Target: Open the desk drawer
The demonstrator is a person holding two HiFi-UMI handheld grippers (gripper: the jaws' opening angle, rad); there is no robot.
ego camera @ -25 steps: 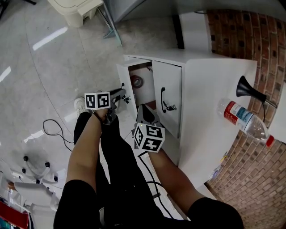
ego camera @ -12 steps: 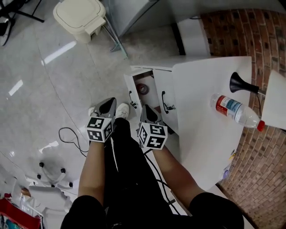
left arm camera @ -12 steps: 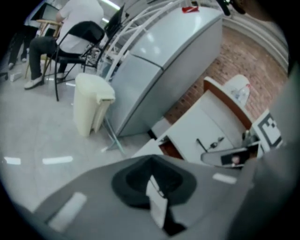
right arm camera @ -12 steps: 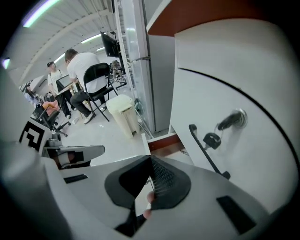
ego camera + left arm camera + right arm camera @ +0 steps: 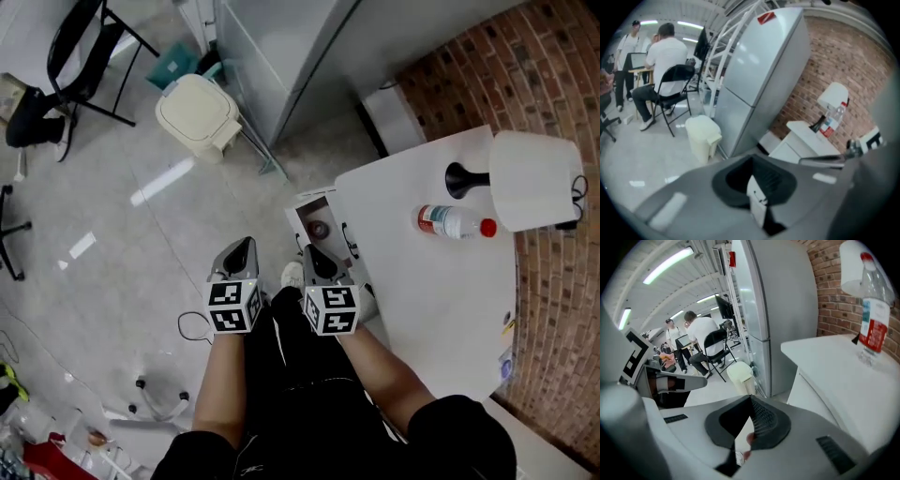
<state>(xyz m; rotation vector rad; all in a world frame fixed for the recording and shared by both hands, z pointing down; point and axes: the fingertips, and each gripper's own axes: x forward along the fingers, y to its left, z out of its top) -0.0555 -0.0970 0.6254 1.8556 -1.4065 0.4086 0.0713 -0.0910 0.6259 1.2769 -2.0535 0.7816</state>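
Observation:
The white desk (image 5: 422, 281) stands at the right in the head view. Its front compartment (image 5: 309, 214) is open, with a small round thing inside, and a door with a dark handle (image 5: 347, 239) is beside it. Both grippers hang above the person's legs, apart from the desk front. My left gripper (image 5: 242, 246) is shut and empty, its jaws (image 5: 752, 161) closed on nothing. My right gripper (image 5: 312, 251) is over the open compartment's near edge, also shut (image 5: 750, 399) with nothing held.
A plastic bottle (image 5: 455, 223) lies on the desk beside a white lamp (image 5: 530, 173). A cream bin (image 5: 199, 114), a grey fridge (image 5: 281, 47) and a black folding chair (image 5: 84, 56) stand beyond. A cable (image 5: 192, 328) lies on the floor. People sit far off (image 5: 665, 51).
Both grippers rose and drew back from the desk front. The left gripper let go of the door handle, rolled and shut. The head view lifted, and more of the room shows.

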